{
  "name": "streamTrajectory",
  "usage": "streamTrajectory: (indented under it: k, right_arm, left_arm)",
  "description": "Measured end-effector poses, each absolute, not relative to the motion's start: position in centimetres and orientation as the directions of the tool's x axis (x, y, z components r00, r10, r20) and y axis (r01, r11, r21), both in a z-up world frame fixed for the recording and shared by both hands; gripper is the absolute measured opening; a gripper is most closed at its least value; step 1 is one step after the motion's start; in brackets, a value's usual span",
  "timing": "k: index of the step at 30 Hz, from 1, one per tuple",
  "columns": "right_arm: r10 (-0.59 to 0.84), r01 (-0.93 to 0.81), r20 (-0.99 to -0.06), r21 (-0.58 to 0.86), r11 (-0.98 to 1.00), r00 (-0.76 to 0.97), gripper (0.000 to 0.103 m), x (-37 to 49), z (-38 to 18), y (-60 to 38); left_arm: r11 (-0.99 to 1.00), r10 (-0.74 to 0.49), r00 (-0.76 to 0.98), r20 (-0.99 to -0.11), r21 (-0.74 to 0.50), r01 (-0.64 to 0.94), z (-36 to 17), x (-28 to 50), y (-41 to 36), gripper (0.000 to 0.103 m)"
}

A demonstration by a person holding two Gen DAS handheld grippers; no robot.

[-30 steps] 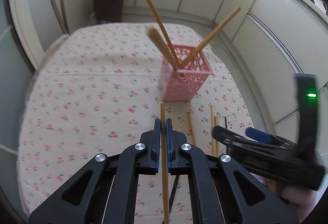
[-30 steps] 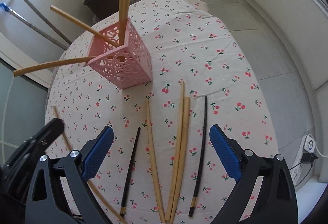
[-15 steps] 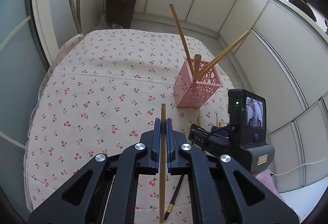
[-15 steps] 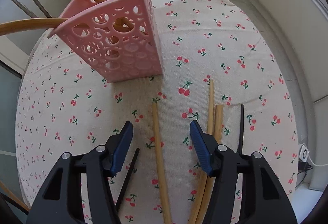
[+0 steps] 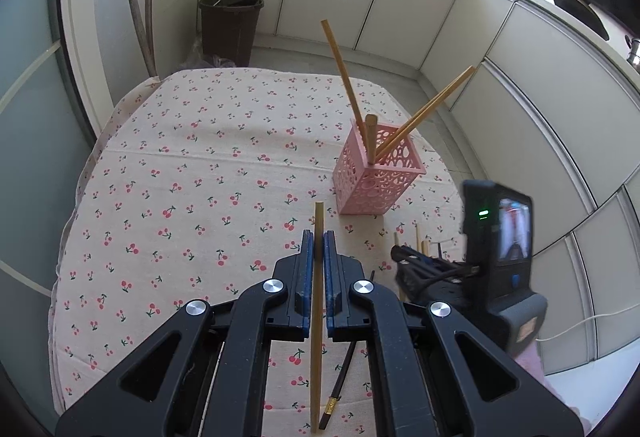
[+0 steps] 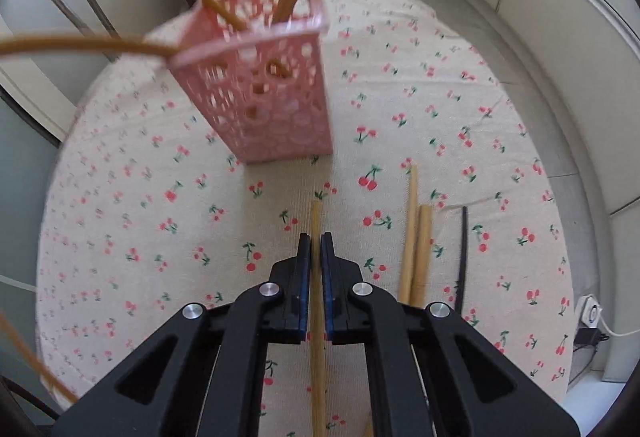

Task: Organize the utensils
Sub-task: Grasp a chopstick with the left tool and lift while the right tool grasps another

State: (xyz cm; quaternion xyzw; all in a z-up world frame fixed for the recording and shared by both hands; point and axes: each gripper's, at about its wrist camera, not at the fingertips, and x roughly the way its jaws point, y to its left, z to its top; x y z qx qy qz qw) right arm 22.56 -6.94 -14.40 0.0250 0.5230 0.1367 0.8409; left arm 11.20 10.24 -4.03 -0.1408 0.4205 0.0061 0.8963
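Note:
My left gripper (image 5: 318,237) is shut on a wooden chopstick (image 5: 316,357), held above the cherry-print tablecloth (image 5: 180,177). A pink perforated holder (image 5: 376,181) with several wooden chopsticks in it stands ahead to the right. My right gripper (image 6: 316,237) is low over the cloth in front of the pink holder (image 6: 272,97), its jaws closing, pads pressing on a wooden chopstick (image 6: 316,215) that lies on the table. Two more wooden chopsticks (image 6: 416,237) and a black chopstick (image 6: 464,249) lie to its right. Another black chopstick (image 5: 340,385) lies below my left gripper.
The table is small and rounded, with its edges close on all sides. A dark bin (image 5: 230,25) stands on the floor beyond it, against white cabinets. A power adapter (image 6: 590,317) with its cable lies on the floor at the right.
My right gripper came down and forward toward the pink holder and shut on the wooden chopstick lying there. My left gripper kept its chopstick and drew back a little.

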Motion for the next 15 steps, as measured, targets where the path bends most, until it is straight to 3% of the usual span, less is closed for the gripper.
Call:
streamTrajectory:
  k: [7, 15]
  right_arm:
    - [0.355, -0.214, -0.790, 0.284, 0.935, 0.500, 0.006, 20.0, -8.6, -11.2]
    - [0.426, -0.306, -0.724, 0.302, 0.903, 0.542, 0.006, 16.3, -3.2, -13.5]
  left_arm:
    - [0.962, -0.133, 0.692, -0.709, -0.261, -0.083, -2.1, 10.1, 9.6, 0.004]
    - [0.967, -0.155, 0.728, -0.668, -0.252, -0.025, -0.1, 8.8, 8.0, 0.004]
